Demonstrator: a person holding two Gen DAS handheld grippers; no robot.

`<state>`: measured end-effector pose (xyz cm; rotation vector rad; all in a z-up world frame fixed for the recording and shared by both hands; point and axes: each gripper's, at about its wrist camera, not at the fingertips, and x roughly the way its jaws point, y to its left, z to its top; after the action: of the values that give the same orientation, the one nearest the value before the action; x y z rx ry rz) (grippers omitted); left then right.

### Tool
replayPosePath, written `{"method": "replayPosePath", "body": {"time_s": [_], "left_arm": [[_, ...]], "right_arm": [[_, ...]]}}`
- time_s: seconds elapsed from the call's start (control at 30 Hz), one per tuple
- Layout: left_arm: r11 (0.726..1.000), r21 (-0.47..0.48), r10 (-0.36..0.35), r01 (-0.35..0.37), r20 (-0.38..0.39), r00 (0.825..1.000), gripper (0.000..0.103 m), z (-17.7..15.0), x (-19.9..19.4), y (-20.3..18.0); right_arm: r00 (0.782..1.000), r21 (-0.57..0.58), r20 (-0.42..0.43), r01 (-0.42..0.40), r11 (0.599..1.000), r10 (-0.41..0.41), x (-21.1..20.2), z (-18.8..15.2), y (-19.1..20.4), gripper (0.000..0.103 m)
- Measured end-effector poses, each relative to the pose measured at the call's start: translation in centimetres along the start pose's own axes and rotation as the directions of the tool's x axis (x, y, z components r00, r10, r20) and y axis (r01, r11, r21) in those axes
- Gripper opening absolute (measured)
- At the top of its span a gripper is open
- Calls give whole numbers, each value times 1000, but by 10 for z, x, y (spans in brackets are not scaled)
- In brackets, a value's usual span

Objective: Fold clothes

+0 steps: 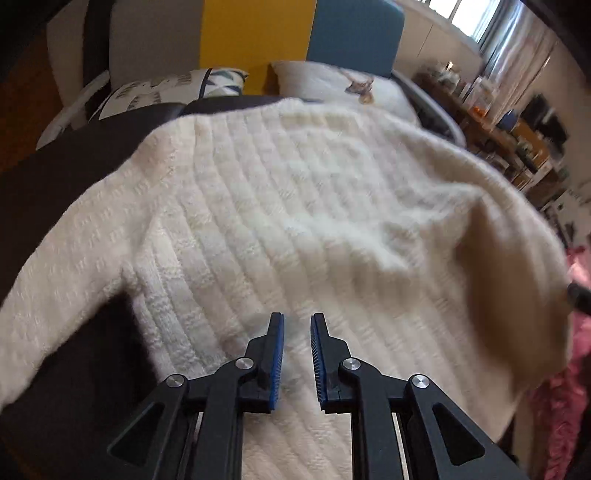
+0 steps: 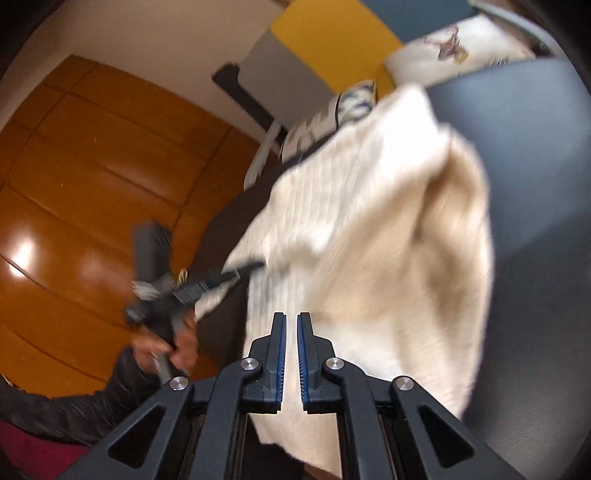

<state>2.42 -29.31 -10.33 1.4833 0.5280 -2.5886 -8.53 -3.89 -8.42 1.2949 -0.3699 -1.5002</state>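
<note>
The sweater (image 1: 280, 206), cream-white with ribbed knit, lies spread on a dark bed cover (image 1: 55, 184), body flat in the near middle, one sleeve (image 1: 62, 266) running out to the near left over the dark cover. In the left wrist view the left gripper (image 1: 297, 325) hangs just over the near hem area of the sweater, jaws parted by a narrow gap, blue pads visible, nothing clamped between them; whether the tips touch the knit cannot be told. On the right side the sweater's edge is lifted and folded over, blurred, tan-shaded on its underside (image 1: 509, 280). In the right wrist view the right gripper (image 2: 291, 321) sits over the near edge of the sweater (image 2: 369, 240), jaws drawn almost together with only a slim slit left, no cloth seen between the pads. To the left in that view a hand (image 2: 177, 347) in a dark puffy sleeve (image 2: 74, 402) holds the other gripper's handle, its fingers reaching onto the sweater, blurred. Pink fuzzy fabric (image 1: 565, 406) sits at the near right edge. Farther back, two pillows: a patterned one (image 1: 162, 88) on the left, a white one with a small print (image 1: 332, 85) to the right. Behind them a headboard panel in yellow (image 1: 255, 40) and blue (image 1: 354, 33). Far right, cluttered shelves (image 1: 517, 140) and a window (image 1: 476, 18). Orange-brown wooden panels (image 2: 92, 177) fill the left of the right wrist view.
</note>
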Motion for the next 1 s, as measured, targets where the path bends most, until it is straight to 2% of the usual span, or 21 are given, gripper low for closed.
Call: {"method": "replayPosePath", "body": {"time_s": [0.07,0.13,0.2,0.23,0.3,0.33,0.37,0.4,0.43,0.47,0.53,0.57,0.63,0.67,0.77,0.87,0.93,1.0], "left_arm": [[994,-33,-105,106,21,994,16,15,-14,-4],[972,-32,-234,234,19,972,23,41,-16,-28],[973,26,-228,227,12,974,38,47,-15,-58],[973,54,-224,224,7,974,39,49,-15,-73],[973,90,-208,210,-36,977,40,52,5,-94],[966,100,-235,240,-52,971,40,50,11,-102],[957,110,-262,269,-68,963,40,48,16,-111],[948,119,-286,295,-83,955,40,46,22,-119],[951,142,-267,275,-78,961,41,45,24,-127],[953,163,-247,256,-74,966,41,43,26,-135],[959,173,-212,224,-84,974,41,43,41,-138],[965,170,-185,198,-89,979,41,41,52,-134],[976,163,-130,145,-101,986,41,36,74,-125],[981,137,-120,134,-108,987,41,30,80,-115],[994,46,-95,101,-116,989,40,8,92,-80],[997,-37,-77,75,-79,994,40,-10,83,-41],[994,-85,-75,71,-39,996,40,-18,74,-17],[988,-135,-81,80,-6,997,41,-25,65,3]], "right_arm": [[999,21,-32,-6,1000,6,30,-16,3,5],[999,41,-53,5,999,-2,56,-28,3,5],[998,42,-66,22,999,-20,71,-40,2,5],[997,33,-69,35,999,-33,72,-46,1,7],[994,66,-71,-75,995,80,56,-55,0,8],[995,47,-46,-84,995,86,41,-56,1,13],[998,33,-5,-67,997,67,16,-60,-1,22],[998,20,36,-48,999,47,-9,-65,-3,23],[997,9,78,-29,1000,28,-34,-70,-5,23],[991,27,129,31,999,-34,-54,-68,-14,25],[960,74,227,149,986,-162,-92,-65,-33,27],[940,108,239,225,968,-245,-101,-61,-46,27],[883,145,213,396,907,-419,-103,-49,-70,30],[870,132,178,442,887,-460,-94,-43,-80,30],[909,128,96,392,911,-405,-60,-28,-99,30],[926,74,87,363,929,-368,-30,-16,-93,30],[920,39,81,382,923,-384,-13,-6,-86,30],[887,-36,66,459,888,-457,-1,0,-74,30]]}}
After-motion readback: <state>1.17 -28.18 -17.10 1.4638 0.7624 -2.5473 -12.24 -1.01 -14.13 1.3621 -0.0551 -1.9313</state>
